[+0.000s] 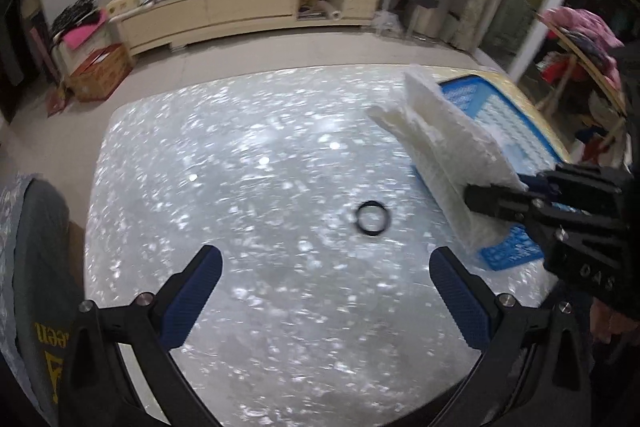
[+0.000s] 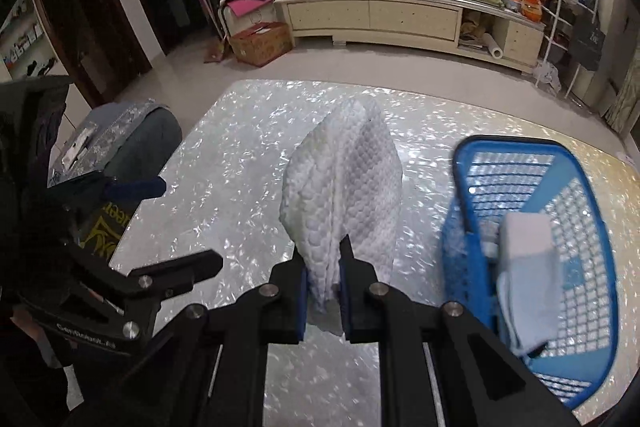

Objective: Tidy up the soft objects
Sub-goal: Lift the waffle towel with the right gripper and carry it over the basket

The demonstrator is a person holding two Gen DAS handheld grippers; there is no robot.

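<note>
My right gripper [image 2: 323, 261] is shut on a white quilted cloth [image 2: 344, 183] and holds it folded above the pearly table [image 2: 248, 131], just left of a blue mesh basket [image 2: 464, 227]. A pale folded cloth [image 2: 528, 263] lies inside the basket. In the left wrist view the white cloth [image 1: 444, 143] hangs from the right gripper [image 1: 476, 197] over the basket [image 1: 464, 93]. My left gripper [image 1: 326, 283] is open and empty above the table [image 1: 240, 187], near a black ring [image 1: 373, 218].
A grey chair back [image 2: 132, 143] stands at the table's left edge. A long cream cabinet [image 2: 400, 15] with clutter runs along the far wall. A cardboard box [image 2: 262, 43] sits on the floor. A rack with pink clothes [image 1: 580, 31] is at the right.
</note>
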